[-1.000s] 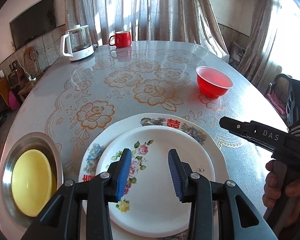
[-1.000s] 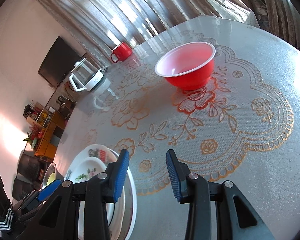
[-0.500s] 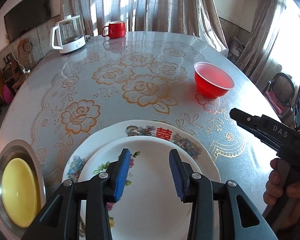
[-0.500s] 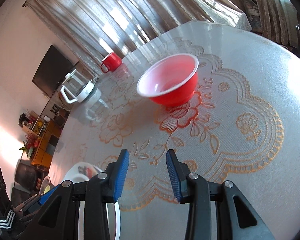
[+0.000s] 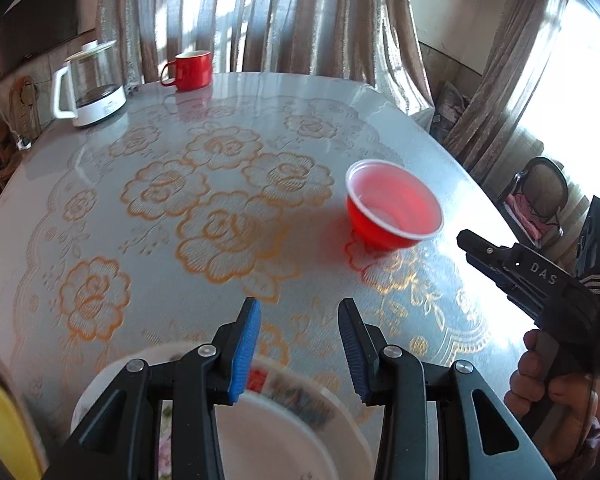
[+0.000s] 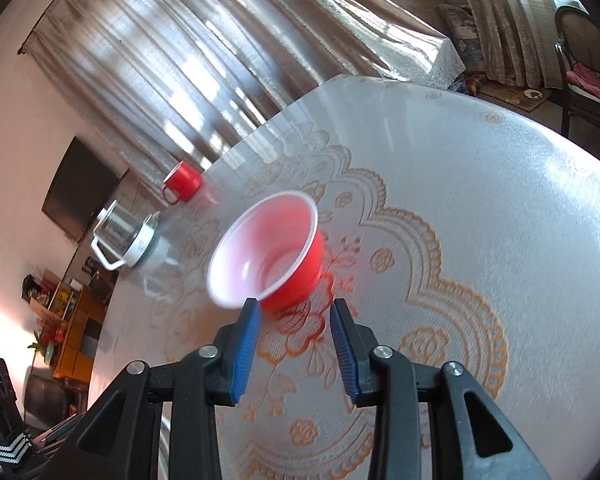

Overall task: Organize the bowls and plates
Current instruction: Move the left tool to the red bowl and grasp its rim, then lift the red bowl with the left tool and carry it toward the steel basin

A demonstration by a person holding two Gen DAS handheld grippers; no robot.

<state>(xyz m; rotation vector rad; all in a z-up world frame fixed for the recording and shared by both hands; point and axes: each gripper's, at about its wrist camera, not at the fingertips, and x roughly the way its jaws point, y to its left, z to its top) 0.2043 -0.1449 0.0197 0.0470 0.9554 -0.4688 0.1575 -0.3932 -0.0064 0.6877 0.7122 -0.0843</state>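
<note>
A red plastic bowl point(image 5: 394, 210) stands upright on the table at right of centre; in the right wrist view the bowl point(image 6: 270, 254) lies just ahead of my fingertips. My right gripper point(image 6: 296, 310) is open and empty, close to the bowl's near side; it also shows in the left wrist view point(image 5: 470, 242). My left gripper point(image 5: 298, 312) is open and empty above the far rim of two stacked floral plates point(image 5: 296, 404). A yellow bowl point(image 5: 4, 428) sits in a steel dish at the lower left.
A red mug point(image 5: 190, 70) and a glass kettle point(image 5: 92, 86) stand at the table's far side. The round table point(image 5: 180, 208) has a lace-pattern cover. A chair point(image 5: 540, 196) stands off the right edge. Curtains hang behind.
My left gripper has drawn back and tilted up, so the plates slid to the bottom of its view. My right gripper has moved close to the red bowl.
</note>
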